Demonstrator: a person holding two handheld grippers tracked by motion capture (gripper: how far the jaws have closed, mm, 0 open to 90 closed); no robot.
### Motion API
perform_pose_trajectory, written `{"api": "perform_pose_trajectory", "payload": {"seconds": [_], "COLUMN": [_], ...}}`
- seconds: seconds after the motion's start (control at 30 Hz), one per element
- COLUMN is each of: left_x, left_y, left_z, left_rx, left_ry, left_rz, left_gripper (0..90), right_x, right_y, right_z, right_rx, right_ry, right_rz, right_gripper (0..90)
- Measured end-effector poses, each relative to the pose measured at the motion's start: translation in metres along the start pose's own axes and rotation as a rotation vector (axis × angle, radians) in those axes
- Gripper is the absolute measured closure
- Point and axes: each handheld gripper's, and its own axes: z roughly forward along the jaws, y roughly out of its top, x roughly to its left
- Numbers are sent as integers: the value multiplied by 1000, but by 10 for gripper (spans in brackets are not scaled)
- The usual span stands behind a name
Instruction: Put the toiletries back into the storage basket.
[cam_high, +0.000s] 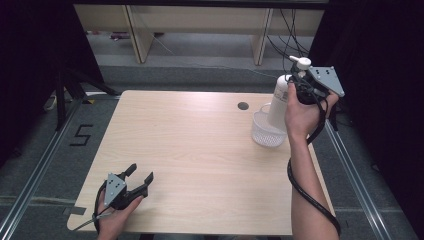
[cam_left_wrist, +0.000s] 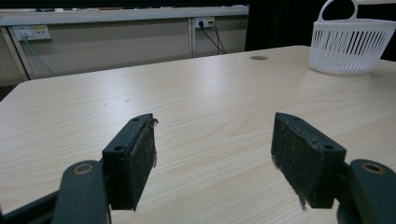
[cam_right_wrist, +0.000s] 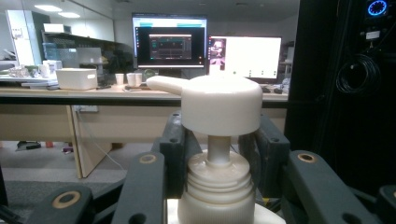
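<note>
Right gripper (cam_high: 300, 86) pinches the pump bottle (cam_high: 278, 102) at its neck, upper right, above the basket (cam_high: 261, 134). Rigid, smooth plastic, likely slippery; the collar looks the safest hold. Left gripper (cam_high: 139, 176) spread, holding nothing, lower left.

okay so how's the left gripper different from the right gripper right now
The left gripper has open jaws with nothing between them; the right gripper is shut on the white pump bottle near its neck. The left gripper sits low at the near corner of the table; the right gripper is raised above the white basket at the far right. Both are black, hand-held, and carry a grey plate.
</note>
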Motion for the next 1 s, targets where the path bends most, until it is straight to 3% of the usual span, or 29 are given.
{"api": "perform_pose_trajectory", "payload": {"seconds": [0.03,0.5,1.0], "left_x": [0,0,0], "left_y": [0,0,0], "left_z": [0,1,0], "left_rx": [0,-14,2], "left_ry": [0,-5,-1], "left_rz": [-1,-3,-6], "left_gripper": [300,300,300], "right_x": [1,4,5], "right_y": [-1,-7,-17], "right_z": [1,13,24], "right_rx": [10,18,53], "right_ry": [2,10,9], "right_rz": [21,5,16], "right_gripper": [635,635,635]}}
